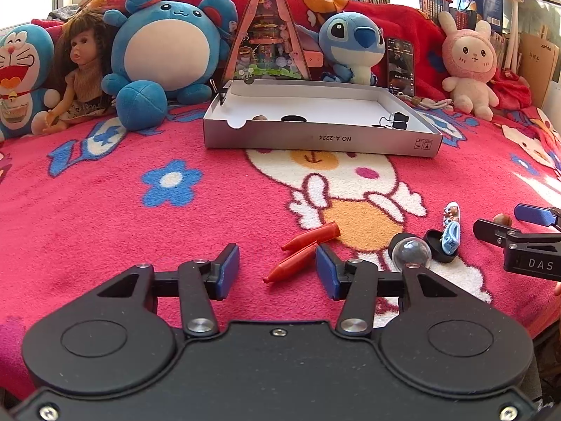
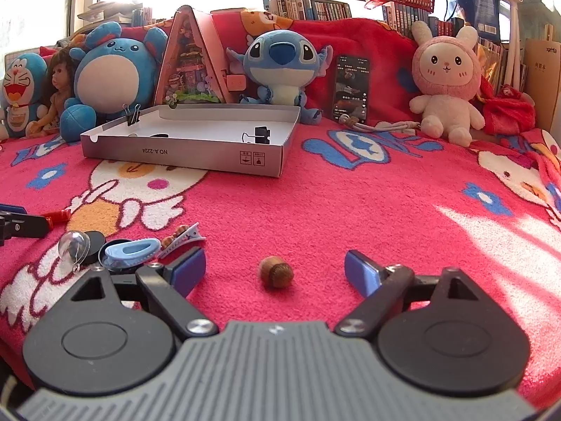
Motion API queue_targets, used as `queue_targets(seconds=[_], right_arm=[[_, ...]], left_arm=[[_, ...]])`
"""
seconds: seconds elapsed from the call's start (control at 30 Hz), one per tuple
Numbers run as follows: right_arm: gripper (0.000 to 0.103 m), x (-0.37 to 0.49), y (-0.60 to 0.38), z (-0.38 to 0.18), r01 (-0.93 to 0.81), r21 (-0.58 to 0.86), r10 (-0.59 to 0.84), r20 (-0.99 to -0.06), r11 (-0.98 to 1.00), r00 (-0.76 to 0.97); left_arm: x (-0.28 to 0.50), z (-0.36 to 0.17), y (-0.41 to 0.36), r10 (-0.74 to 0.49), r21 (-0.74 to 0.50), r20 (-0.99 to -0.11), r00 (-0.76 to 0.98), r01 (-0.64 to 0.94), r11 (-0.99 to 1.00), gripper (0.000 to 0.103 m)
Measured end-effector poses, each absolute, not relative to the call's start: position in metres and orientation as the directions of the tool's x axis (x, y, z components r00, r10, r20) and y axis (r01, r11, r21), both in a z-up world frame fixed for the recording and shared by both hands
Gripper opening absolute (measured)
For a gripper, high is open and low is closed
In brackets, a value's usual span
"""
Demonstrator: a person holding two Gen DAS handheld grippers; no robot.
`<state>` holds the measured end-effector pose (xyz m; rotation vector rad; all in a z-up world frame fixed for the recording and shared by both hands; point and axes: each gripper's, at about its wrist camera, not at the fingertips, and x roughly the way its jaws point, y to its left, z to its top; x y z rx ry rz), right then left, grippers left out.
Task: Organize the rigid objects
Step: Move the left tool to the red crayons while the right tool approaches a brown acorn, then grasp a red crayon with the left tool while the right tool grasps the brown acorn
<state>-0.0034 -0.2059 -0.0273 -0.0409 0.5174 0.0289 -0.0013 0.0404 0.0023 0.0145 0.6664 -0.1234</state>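
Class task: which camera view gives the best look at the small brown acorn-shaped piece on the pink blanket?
The right wrist view: the small brown acorn-shaped piece lies unobstructed between the open right gripper fingers. The left wrist view shows it only far right, partly hidden.

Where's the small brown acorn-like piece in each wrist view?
Left wrist: the brown acorn-like piece sits at the far right edge on the blanket, between the right gripper's fingers, partly hidden.
Right wrist: lower centre, on the blanket between the open fingers, touching neither.
Shared landmark: the open white box marked NO.A-2224.
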Motion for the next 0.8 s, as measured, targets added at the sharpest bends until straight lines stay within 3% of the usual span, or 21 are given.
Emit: queue_targets(seconds=[0.23,0.47,0.57,0.63,0.67,0.8], right_arm=[[0.082,-0.006,-0.2,-0.028,-0.05,-0.049,0.019,-0.487,0.998,0.873],[0.074,-0.011,-0.2,-0.028,-0.011,-0.05,-0.014,-0.463,0.999,0.886],[0.074,-0.011,-0.201,-0.028,-0.005,-0.045,-0.017,-0.464,0.999,0.886],[0.073,-0.011,-0.2,-0.028,-0.004,-0.047,-0.018,-0.464,0.999,0.886],[0.074,-0.011,-0.2,-0.029,-0.005,-0.047,-0.018,-0.463,0.999,0.886],[0.074,-0.012,-0.199,-0.029,0.0,-0.046,-0.021,-0.46,0.999,0.888]], left_arm=[[-0.005,0.004,0.049,-0.072,-0.031,-0.629,0.774,0.067,0.997,0.048],[-0.016,0.008,0.043,-0.031,-0.076,-0.639,0.769,-0.023,0.997,0.06],[-0.023,0.009,0.036,-0.029,-0.085,-0.649,0.76,-0.034,0.996,0.05],[-0.027,0.009,0.031,-0.039,-0.089,-0.649,0.76,-0.025,0.996,0.038],[-0.028,0.01,0.03,-0.053,-0.097,-0.65,0.758,-0.014,0.995,0.025],[-0.026,0.007,0.027,-0.091,-0.125,-0.656,0.749,0.011,0.992,0.021]])
